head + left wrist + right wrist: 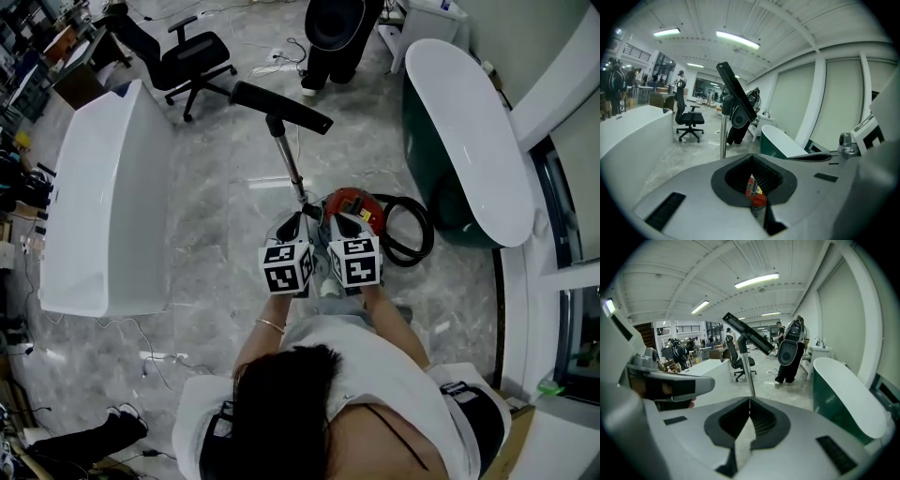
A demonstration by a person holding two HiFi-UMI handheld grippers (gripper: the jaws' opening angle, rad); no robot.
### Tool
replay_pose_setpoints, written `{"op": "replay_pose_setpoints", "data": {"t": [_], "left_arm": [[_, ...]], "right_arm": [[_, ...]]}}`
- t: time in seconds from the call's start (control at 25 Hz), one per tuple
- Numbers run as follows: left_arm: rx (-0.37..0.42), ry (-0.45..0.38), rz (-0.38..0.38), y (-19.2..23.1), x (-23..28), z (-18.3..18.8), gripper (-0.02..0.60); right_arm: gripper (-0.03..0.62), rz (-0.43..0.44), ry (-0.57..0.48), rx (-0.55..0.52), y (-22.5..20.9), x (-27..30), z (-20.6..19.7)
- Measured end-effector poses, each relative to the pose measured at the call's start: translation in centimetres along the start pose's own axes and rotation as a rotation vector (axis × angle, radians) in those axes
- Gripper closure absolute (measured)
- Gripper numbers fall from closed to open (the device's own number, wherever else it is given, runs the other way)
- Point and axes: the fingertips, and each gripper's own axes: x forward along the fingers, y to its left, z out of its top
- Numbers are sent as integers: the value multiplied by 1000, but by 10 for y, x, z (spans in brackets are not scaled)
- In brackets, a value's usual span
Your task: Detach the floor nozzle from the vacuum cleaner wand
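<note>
**A:** What does the head view give?

**B:** The two tools sit side by side, left tool and right tool, with their tips at the red vacuum canister. Its black hose lies coiled on the floor to the right, and only this view shows that. The wand runs from the tips away from the person. The floor nozzle sits across its far end, a black bar slanting from upper left to lower right.

**A:** And the left gripper view?

**B:** The left tool has its jaws together with nothing clamped. A bit of the red canister shows through the slot. Here you see what the head view cannot show. The wand stands upright and the nozzle is in the air, tilted with its high end at the left.

**A:** The right gripper view?

**B:** The right tool is likewise closed and empty, with bare floor showing in its slot. The wand is upright straight ahead, and the nozzle on top slopes down to the right. No view shows where the wand's foot rests.
</note>
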Motion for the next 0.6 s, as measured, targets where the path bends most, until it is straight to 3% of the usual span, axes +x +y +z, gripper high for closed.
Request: {"op": "replay_pose_setpoints", "data": {"t": [0.6], "left_arm": [[-12,-4,68,2,36,13,578]], "right_arm": [[579,74,-5,-13,-24,31,16]]}}
